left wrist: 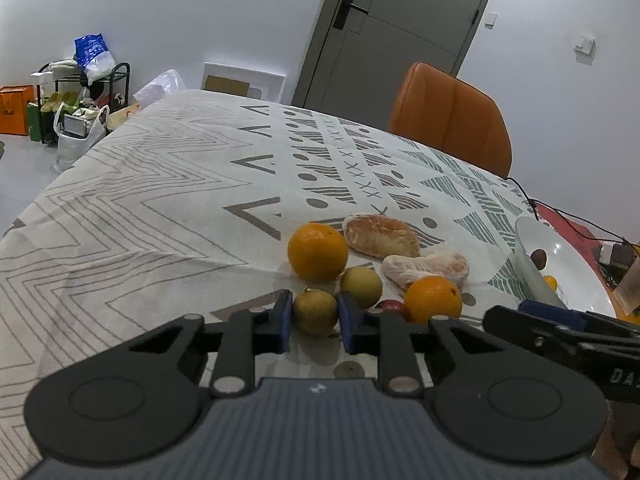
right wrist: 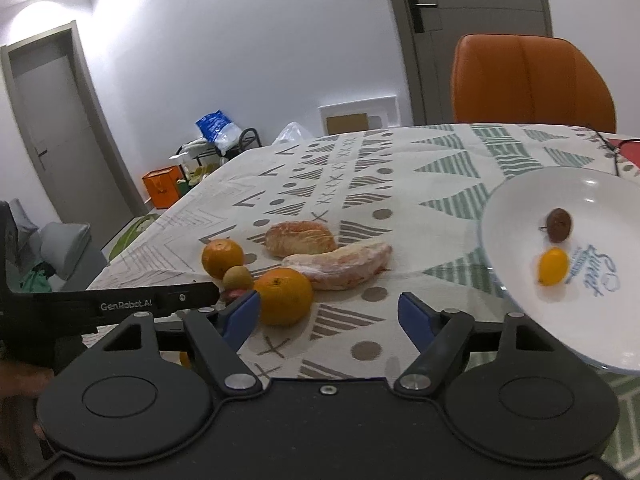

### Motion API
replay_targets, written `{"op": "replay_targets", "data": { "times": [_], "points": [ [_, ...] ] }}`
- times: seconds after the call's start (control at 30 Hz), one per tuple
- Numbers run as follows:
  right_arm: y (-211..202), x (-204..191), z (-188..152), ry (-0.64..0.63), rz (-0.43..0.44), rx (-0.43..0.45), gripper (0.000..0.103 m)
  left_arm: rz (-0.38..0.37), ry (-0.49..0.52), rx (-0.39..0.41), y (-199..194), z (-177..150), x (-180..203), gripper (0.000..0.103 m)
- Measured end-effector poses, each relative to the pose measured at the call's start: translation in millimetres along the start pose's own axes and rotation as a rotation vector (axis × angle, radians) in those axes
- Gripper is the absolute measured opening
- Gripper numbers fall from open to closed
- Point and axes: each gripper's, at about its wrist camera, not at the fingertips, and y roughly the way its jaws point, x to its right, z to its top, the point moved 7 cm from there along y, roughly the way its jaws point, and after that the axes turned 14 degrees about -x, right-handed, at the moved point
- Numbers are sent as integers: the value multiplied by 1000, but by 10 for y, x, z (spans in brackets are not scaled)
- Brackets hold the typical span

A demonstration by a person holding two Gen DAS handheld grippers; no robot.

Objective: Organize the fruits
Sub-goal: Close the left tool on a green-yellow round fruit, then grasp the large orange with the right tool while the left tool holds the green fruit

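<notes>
Between left gripper (left wrist: 315,312) jaws, dull green-brown fruit (left wrist: 315,311)

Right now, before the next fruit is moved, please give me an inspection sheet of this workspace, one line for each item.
Surface: patterned white tablecloth covers the table.
Job's things: two round oranges, two small greenish-brown fruits, two peeled citrus pieces on the cloth; white ceramic plate holds a small brown fruit and a small yellow fruit.
Clutter: nothing seen.
Grippers: left gripper closed around a greenish-brown fruit; right gripper open, empty.
Cables: black cable at far edge.
Surroundings: orange padded chair, grey door.
</notes>
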Motion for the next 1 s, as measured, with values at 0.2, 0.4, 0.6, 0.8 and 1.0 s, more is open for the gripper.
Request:
{"op": "replay_targets", "data": {
  "times": [0.2, 0.4, 0.6, 0.8, 1.0],
  "points": [
    [111, -90, 33, -13, 21, -18, 70, 11, -12, 16, -92, 35, -94, 23],
    [239, -174, 66, -15, 35, -39, 61, 17, -30, 28, -155, 61, -196, 23],
    [368, -255, 79, -27, 50, -58, 49, 18, -47, 41, -215, 74, -302, 23],
    [329, -233, 31, -10, 67, -55, 39, 21, -51, 36, -224, 65, -337, 23],
    [172, -143, 30, 8, 54, -24, 39, 16, -37, 60, -318, 83, -243, 23]
  ]
}}
